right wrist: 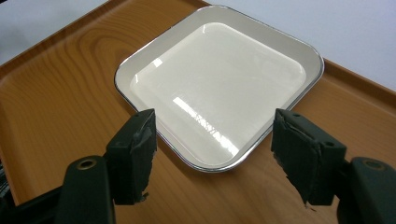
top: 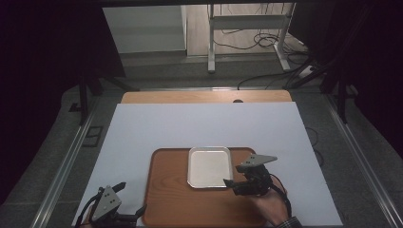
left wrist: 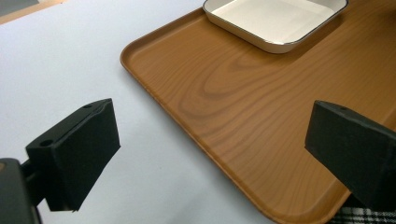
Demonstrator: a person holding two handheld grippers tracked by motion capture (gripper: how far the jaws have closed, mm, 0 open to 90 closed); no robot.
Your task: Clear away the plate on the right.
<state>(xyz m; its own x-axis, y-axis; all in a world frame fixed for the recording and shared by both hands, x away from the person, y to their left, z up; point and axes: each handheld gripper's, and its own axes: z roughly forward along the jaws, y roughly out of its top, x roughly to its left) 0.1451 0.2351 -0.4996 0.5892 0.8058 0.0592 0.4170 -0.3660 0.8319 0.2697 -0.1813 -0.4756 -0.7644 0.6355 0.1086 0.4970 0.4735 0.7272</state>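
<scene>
Down at the near edge of the table (top: 142,128), your left tongs (top: 133,199) sit over the white sheet, just beside the left side of the wooden tray (top: 166,199). Your left tongs are wide open and hold nothing. From the left gripper view, one black jaw is over the white sheet and the other is over the tray's near corner. A bit of checked sleeve (left wrist: 359,215) peeks in at the bottom right of that view.

Your right hand (top: 271,204) comes in from the bottom right and holds the right tongs (top: 233,184) over the tray. These tongs are open too, and hold nothing. From the right gripper view, the right tongs (right wrist: 212,140) point at the near corner of the white dish (right wrist: 219,88), with one jaw on each side of that corner. You can't tell if the jaws touch the dish.

The dish (top: 209,166) is square with round corners and a thin dark rim. It lies flat on the far middle part of the tray and looks empty and shiny.

Past the white sheet you see a strip of bare wooden table top. Farther off is the grey floor (top: 166,71), with a white metal frame (top: 247,23) and some black cables (top: 266,42).
</scene>
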